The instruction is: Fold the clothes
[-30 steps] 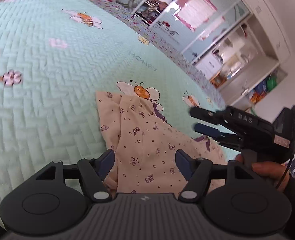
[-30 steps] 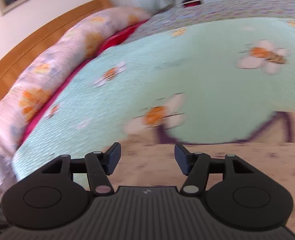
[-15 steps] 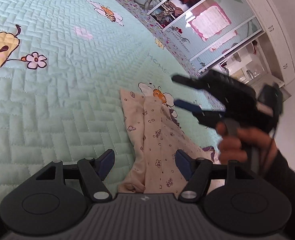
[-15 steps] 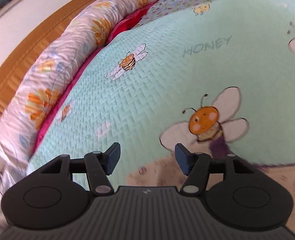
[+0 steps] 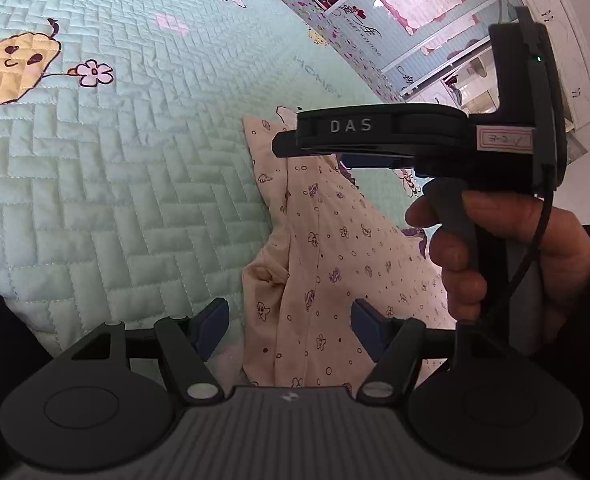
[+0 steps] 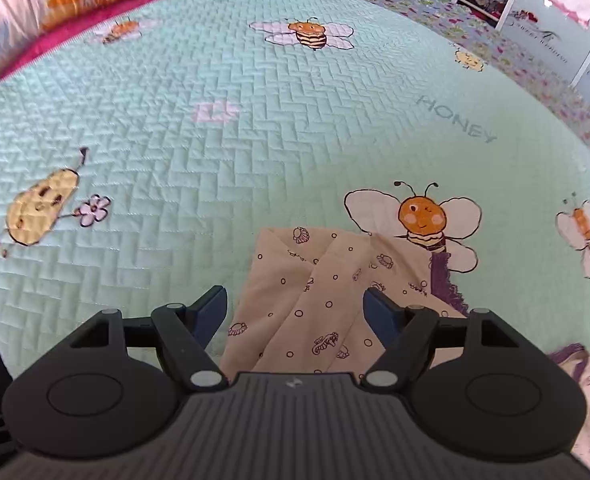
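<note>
Since a second ago my right claw has swung across the bed from the right, so in the left wrist view it now hangs close and side-on above the garment, my right hand wrapped round its grip. My left claw has barely shifted.

Cream garment with small purple prints lies folded into a long narrow strip on the mint quilted bedspread, near the bed's edge closest to me, one end touching a printed bee. Purple trim shows along its right side.

My right claw's jaws are opening; the strip's far end lies below and between them, and the blue pads do not press on it. My left claw stands with its jaws apart, one on each side of the strip's near end, nothing pinched.

Beyond the bed, a floral pillow lies along the head end and shelves stand on the far side
</note>
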Demonstrator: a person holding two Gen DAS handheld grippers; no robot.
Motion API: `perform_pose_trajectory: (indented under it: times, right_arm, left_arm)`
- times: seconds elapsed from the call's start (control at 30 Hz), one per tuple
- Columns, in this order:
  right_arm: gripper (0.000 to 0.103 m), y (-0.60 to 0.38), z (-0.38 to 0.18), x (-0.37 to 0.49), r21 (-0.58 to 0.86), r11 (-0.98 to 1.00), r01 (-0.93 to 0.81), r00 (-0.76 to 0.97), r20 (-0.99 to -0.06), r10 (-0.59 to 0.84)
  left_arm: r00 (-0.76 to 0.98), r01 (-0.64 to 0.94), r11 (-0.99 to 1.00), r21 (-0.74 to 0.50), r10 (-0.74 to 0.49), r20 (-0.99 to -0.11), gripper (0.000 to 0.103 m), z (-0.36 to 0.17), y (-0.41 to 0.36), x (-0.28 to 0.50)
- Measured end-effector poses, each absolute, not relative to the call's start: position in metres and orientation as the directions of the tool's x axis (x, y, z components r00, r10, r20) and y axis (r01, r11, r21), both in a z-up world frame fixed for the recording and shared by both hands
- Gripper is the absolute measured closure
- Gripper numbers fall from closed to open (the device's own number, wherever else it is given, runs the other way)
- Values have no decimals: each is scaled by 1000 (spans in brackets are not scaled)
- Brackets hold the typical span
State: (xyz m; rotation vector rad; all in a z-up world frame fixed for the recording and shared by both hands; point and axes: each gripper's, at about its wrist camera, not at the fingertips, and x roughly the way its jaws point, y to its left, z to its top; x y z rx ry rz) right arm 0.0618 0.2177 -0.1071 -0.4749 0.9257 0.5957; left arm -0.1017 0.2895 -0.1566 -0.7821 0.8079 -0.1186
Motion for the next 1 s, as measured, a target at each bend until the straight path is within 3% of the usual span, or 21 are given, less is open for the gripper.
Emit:
perform_pose_trajectory:
  times: [0.13,0.43,1.0]
  right_arm:
    - [26,205,-102,55,-93,784,-614,461,-848,260]
    - [26,148,-76,42,-25,860,-510,512,-812,280]
    - [26,96,-63,29,33,893,-448,537,-789,299]
  left_arm:
    - [685,-196,724,-661,-382,-621,32,-152,286,-104]
    - [638,-222,829,-514,-275,-719,32,-117,259,-100]
    - [601,-191,888,-419,-231,-765,31,-105,227,-89]
